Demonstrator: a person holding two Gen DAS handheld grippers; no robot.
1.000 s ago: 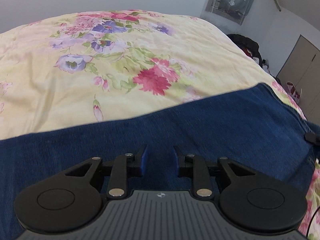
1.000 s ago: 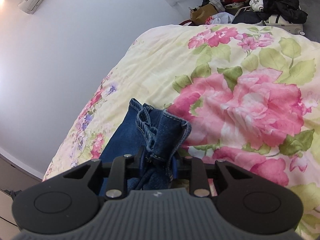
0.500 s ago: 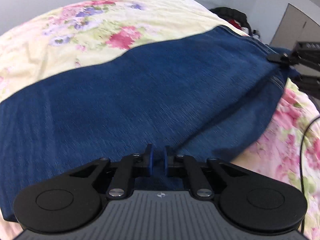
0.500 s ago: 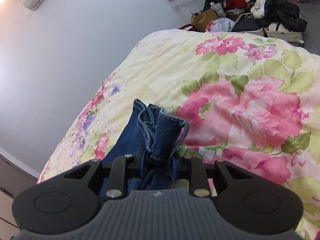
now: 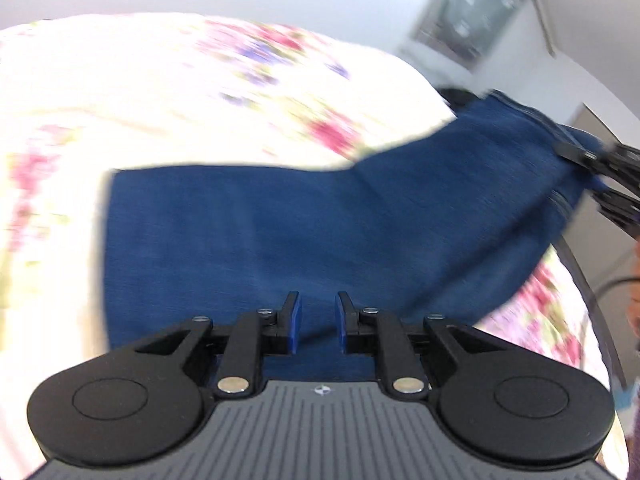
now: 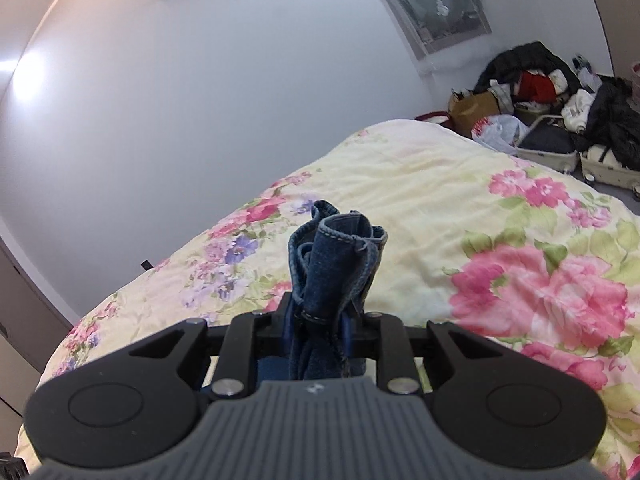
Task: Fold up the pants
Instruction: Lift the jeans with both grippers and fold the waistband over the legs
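Your left wrist camera looks down close over the jeans (image 5: pixel 320 232), your right wrist camera faces shallower across the floral bedspread (image 6: pixel 440 200) toward the wall, both share jeans and bedspread.

Left gripper (image 5: pixel 317 322) angled downward, jaws just reopened, fabric seen between pads, grip unclear. Right gripper (image 6: pixel 318 320) clamped on bunched denim.

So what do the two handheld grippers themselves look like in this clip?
Both look alike. The left gripper and right gripper each have a ribbed grey body with a small round emblem, two black round-lobed side plates, black linkage bars with silver rivets, and blue pads on black fingers. A dark cable curves past at the left view's right edge.
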